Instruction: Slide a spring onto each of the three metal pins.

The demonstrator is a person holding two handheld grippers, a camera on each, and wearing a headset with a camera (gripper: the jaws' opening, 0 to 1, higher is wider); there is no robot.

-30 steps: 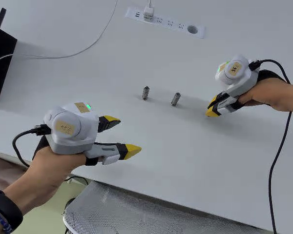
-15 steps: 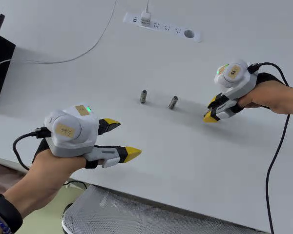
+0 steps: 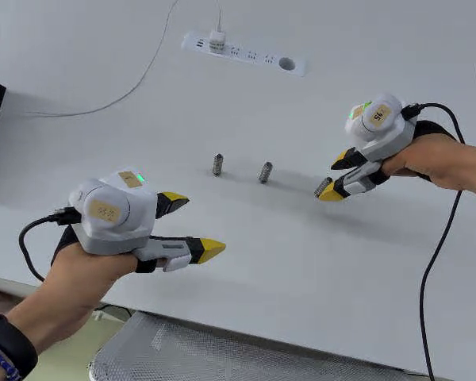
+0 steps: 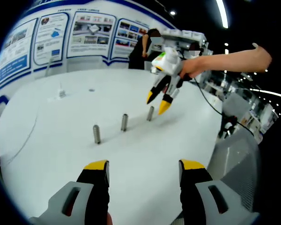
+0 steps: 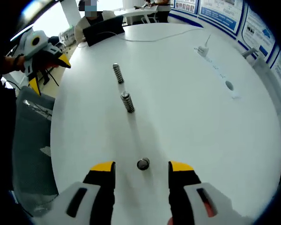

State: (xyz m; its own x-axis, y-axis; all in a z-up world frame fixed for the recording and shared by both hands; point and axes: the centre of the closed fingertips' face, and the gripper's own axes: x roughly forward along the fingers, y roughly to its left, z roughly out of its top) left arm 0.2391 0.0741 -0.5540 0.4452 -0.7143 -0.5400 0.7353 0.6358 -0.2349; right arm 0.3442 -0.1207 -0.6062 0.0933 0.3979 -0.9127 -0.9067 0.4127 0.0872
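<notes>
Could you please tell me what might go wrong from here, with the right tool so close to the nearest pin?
1. The right tool is open, with the nearest pin between its tips. A sideways pull-back could clip the pin and tip it.
2. That pin is seen end-on, so I cannot tell whether its spring is fully down; it might ride up with the tool.
3. The middle pin and far pin stand in line, so a forward slip could hit them.

Right gripper (image 3: 331,178) label (image 3: 378,116) — perhaps "15".
</notes>
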